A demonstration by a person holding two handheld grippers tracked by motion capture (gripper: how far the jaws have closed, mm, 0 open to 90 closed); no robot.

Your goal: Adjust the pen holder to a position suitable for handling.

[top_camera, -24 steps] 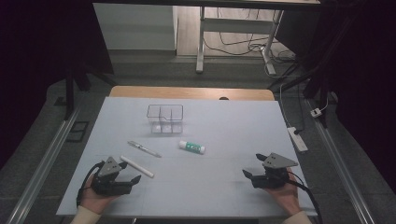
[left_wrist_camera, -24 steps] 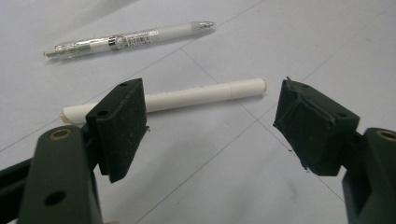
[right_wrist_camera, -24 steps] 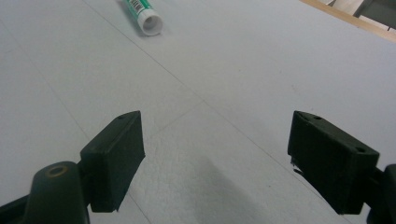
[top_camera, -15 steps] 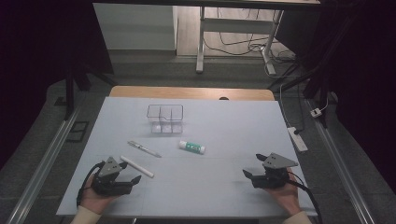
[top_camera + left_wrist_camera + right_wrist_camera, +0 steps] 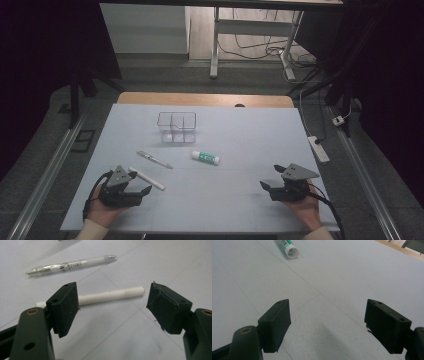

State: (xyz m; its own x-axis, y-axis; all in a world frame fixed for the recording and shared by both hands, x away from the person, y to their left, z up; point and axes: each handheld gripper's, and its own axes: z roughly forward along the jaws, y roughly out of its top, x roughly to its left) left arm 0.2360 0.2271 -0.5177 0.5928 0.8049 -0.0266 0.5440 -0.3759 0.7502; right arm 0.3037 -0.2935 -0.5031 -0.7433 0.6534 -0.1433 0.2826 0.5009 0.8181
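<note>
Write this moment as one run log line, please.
left gripper: open, by white marker | right gripper: open, empty | glue stick: untouched

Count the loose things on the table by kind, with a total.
Pens: 2, a clear one and a white one
Glue sticks: 1
Clear boxes: 1
Total: 4

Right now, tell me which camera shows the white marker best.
The left gripper view: the white marker lies close, just beyond the open left gripper, one end hidden behind a jaw. The high view shows the marker small but whole, beside that gripper on the table.
</note>
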